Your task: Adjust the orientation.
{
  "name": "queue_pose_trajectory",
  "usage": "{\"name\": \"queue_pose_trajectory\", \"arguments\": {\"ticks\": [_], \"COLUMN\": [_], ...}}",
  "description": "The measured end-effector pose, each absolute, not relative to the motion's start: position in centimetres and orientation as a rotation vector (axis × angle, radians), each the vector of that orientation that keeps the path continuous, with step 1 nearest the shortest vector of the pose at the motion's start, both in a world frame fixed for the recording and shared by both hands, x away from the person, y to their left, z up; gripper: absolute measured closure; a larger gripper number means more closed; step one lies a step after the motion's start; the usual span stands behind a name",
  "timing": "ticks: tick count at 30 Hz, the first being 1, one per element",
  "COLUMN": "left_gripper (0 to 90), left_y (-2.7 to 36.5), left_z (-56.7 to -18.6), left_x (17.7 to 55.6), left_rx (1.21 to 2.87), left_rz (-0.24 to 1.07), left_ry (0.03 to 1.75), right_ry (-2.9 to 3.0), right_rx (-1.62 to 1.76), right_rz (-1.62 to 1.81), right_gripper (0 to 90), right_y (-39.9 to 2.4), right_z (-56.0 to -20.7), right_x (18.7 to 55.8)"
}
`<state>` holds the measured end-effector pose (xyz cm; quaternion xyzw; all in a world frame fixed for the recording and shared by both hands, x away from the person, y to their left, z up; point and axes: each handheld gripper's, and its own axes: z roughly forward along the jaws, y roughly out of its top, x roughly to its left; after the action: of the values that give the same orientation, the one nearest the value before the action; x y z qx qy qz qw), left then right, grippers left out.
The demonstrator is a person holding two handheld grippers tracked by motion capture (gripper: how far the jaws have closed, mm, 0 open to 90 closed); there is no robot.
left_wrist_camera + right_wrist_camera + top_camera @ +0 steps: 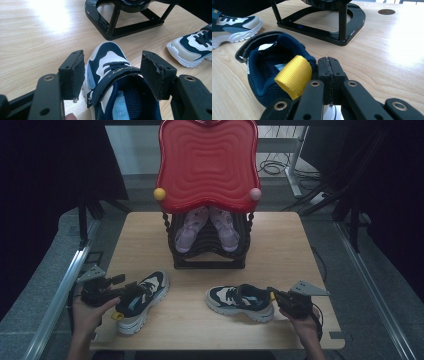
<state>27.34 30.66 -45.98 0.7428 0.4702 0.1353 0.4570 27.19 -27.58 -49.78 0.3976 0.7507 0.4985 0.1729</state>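
Note:
Two navy-and-white sneakers lie on the wooden table (280,245). My left gripper (131,292) (112,75) is open and straddles the heel opening of the left sneaker (145,300) (110,57). Its pads stand at either side and look just clear of the shoe. My right gripper (274,296) (329,67) is shut, pad against pad, at the heel of the right sneaker (237,301) (269,72). It sits right beside that shoe's yellow pull tab (293,75), and I see nothing between its jaws.
A black shoe rack (207,255) with a red wavy top (207,165) stands at the table's back middle, with a pink pair (187,227) on it. Its base (130,27) (324,27) lies just beyond both sneakers. Metal rails run along both table sides.

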Motion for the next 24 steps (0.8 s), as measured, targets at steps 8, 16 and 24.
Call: {"name": "queue_pose_trajectory", "arguments": {"ticks": [8,16,24], "left_gripper": [36.5,36.5,36.5], "left_y": [30.7,30.8,30.8], "left_z": [-46.0,-46.1,-46.1], "left_x": [27.4,27.3,27.4], "left_rx": [1.834,1.831,1.833], "left_rz": [0.331,0.33,0.327], "left_ry": [1.163,1.168,1.17], "right_ry": [2.142,2.157,2.166], "right_rx": [1.117,1.105,1.101], "right_rz": [1.411,1.407,1.404], "right_gripper": [89.3,89.3,89.3], "right_y": [-27.8,-28.0,-28.1], "right_z": [-49.8,-49.7,-49.6], "right_x": [26.6,26.2,25.9]}}
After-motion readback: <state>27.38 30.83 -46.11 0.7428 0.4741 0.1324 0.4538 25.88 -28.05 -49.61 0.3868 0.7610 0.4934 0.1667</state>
